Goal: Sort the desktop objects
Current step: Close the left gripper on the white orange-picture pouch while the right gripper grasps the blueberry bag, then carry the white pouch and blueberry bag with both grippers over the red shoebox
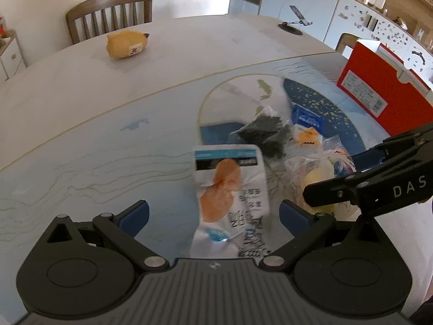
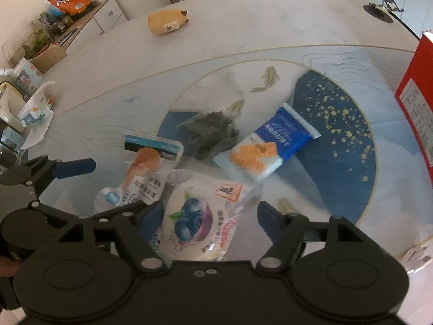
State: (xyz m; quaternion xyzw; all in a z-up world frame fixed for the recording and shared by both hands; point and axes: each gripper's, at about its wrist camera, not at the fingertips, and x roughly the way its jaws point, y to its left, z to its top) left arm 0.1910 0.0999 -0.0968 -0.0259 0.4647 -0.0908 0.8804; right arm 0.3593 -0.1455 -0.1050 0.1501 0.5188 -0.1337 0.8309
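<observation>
Right gripper (image 2: 211, 218) points steeply down, jaws wide, straddling the blueberry pack (image 2: 197, 216); the left pad sits at the pack's edge, the right pad is clear of it, so no grip. Left gripper (image 1: 213, 214) jaws are wide too, with the sausage pack (image 1: 230, 189) lying flat between them, neither pad touching it. Both packs lie on the mat (image 2: 351, 162) in a small heap. Just behind them: a dark seaweed bag (image 2: 211, 132) and a blue-white cracker pack (image 2: 270, 143), partly overlapping. Red box (image 1: 379, 81) stands at the mat's right edge. Far across the table (image 1: 67, 86) a yellow cat toy (image 1: 127, 44) lies on its side, well apart, near a chair (image 1: 108, 13). Phone stand (image 1: 293, 25) at far right.
</observation>
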